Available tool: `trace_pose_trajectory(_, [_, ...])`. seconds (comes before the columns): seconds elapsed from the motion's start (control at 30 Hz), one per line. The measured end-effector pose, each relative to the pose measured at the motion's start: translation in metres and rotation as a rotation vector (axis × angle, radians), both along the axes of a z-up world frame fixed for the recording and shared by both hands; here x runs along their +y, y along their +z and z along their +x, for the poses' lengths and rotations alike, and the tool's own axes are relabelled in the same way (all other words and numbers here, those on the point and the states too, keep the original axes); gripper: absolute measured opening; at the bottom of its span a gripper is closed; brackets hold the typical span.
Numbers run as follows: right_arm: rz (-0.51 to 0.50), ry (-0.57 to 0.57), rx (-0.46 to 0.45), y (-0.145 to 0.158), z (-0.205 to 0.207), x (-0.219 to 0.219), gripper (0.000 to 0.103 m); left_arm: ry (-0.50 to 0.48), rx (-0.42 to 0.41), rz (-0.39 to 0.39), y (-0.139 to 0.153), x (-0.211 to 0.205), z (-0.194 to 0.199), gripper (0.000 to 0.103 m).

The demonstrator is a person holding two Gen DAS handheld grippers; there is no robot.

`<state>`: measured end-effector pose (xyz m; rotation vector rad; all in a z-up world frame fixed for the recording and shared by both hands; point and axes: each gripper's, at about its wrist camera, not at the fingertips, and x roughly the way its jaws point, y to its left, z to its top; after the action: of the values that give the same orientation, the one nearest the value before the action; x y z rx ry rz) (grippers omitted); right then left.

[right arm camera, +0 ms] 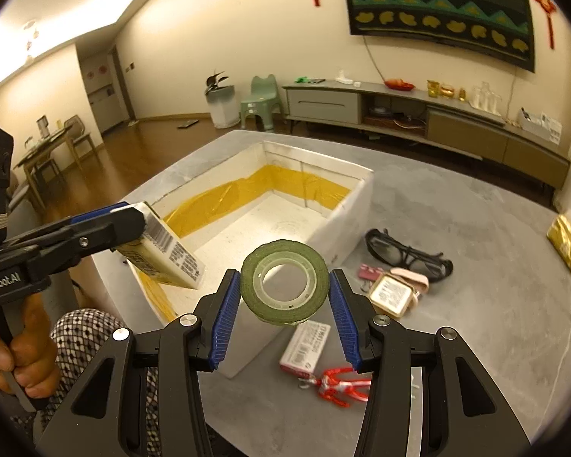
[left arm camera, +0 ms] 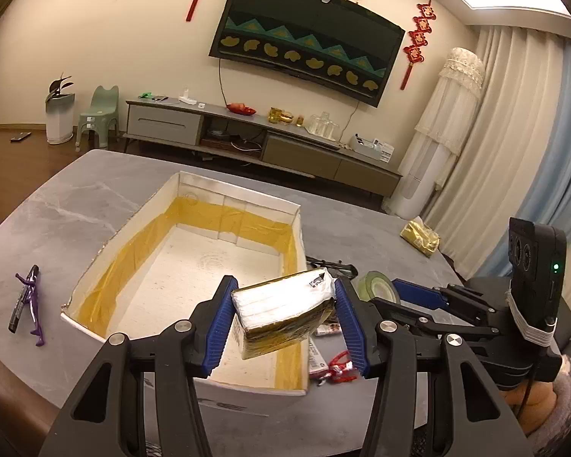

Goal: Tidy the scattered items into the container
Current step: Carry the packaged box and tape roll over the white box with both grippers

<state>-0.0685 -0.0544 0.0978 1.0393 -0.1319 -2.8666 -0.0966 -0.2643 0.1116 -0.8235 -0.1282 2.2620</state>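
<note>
A white open box (left arm camera: 133,224) lined with yellow tape stands on the grey marble table. My left gripper (left arm camera: 284,282) is shut on a gold-and-white packet (left arm camera: 281,312), held tilted in the air above the box's near right part. In the right wrist view the same packet (right arm camera: 167,255) shows its barcode side over the box (right arm camera: 346,209). My right gripper (right arm camera: 283,272) is shut on a green tape roll (right arm camera: 270,255), lifted over the box's near right wall. The tape roll (left arm camera: 378,285) also shows just right of the packet in the left wrist view.
Right of the box lie black glasses (right arm camera: 407,253), a gold-framed square item (right arm camera: 392,295), a white card pack (right arm camera: 306,346) and a red figure (right arm camera: 338,382). A gold packet (right arm camera: 569,242) sits at the far right. A purple figure (left arm camera: 32,304) and black marker (left arm camera: 21,304) lie left of it.
</note>
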Motion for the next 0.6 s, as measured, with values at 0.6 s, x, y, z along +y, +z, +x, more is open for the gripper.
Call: trace_pose_trajectory(0.6, [0.061,0.091,-0.07,0.004,-0.069,-0.021,0.05,0.02,0.036,-0.065,0.01,-0.016,-0.053,0.053])
